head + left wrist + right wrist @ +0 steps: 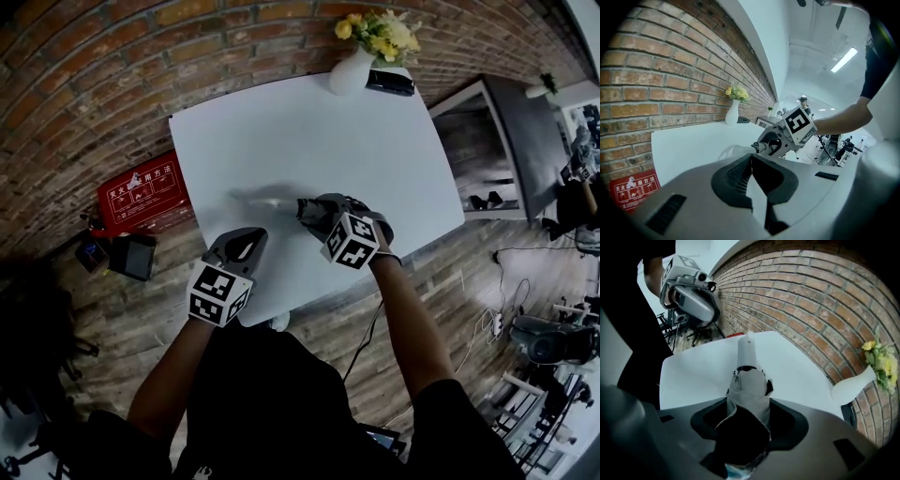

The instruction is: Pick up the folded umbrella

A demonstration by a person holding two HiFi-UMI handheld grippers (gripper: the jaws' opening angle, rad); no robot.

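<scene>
The folded umbrella [305, 206] has grey fabric and a white handle [745, 348]. My right gripper [326, 217] is shut on the grey fabric part [750, 387], and the handle sticks out beyond the jaws to the left in the head view. The umbrella hangs just over the white table [309, 131] and casts a shadow on it. My left gripper [246, 242] hovers at the table's near edge, a little left of the right gripper. Its jaws [752, 176] are shut with nothing between them. In the left gripper view the right gripper [771, 145] shows ahead.
A white vase with yellow flowers [354, 66] and a small black object [390, 82] stand at the table's far edge by the brick wall. A red box [141, 192] and a black case [131, 255] lie on the floor at the left. A cabinet [487, 150] stands at the right.
</scene>
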